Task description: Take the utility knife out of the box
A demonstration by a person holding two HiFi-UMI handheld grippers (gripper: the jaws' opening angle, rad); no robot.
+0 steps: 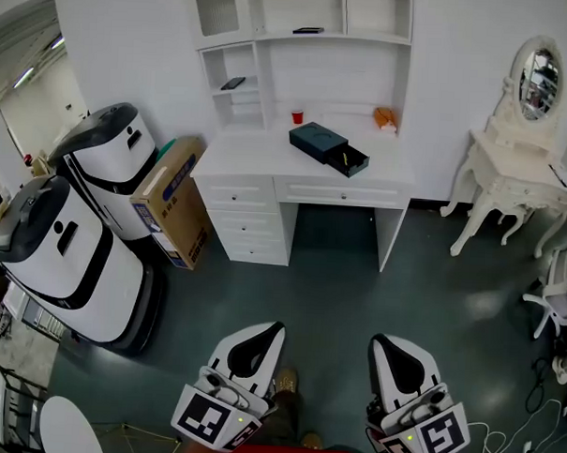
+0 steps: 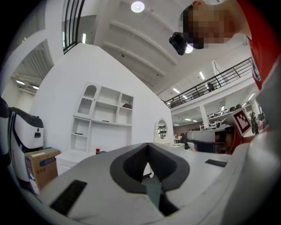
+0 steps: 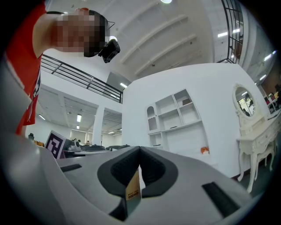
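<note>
A dark box [image 1: 317,140] lies on the white desk [image 1: 249,159] at the far side of the room. Its small drawer [image 1: 352,162] is pulled out toward the right front, and a slim yellowish item in it, likely the utility knife [image 1: 345,159], is too small to make out. Both grippers are far from the desk, over the dark floor at the bottom of the head view. My left gripper [image 1: 266,337] is shut and holds nothing; its jaw tips meet in the left gripper view [image 2: 148,143]. My right gripper [image 1: 387,351] is also shut and holds nothing [image 3: 139,148].
A red cup [image 1: 297,116] and an orange object [image 1: 385,117] stand at the desk's back. A cardboard box [image 1: 177,202] and two white machines [image 1: 104,157] [image 1: 62,258] crowd the left. A white vanity table [image 1: 511,170] with a mirror stands at the right. Cables lie at the lower right.
</note>
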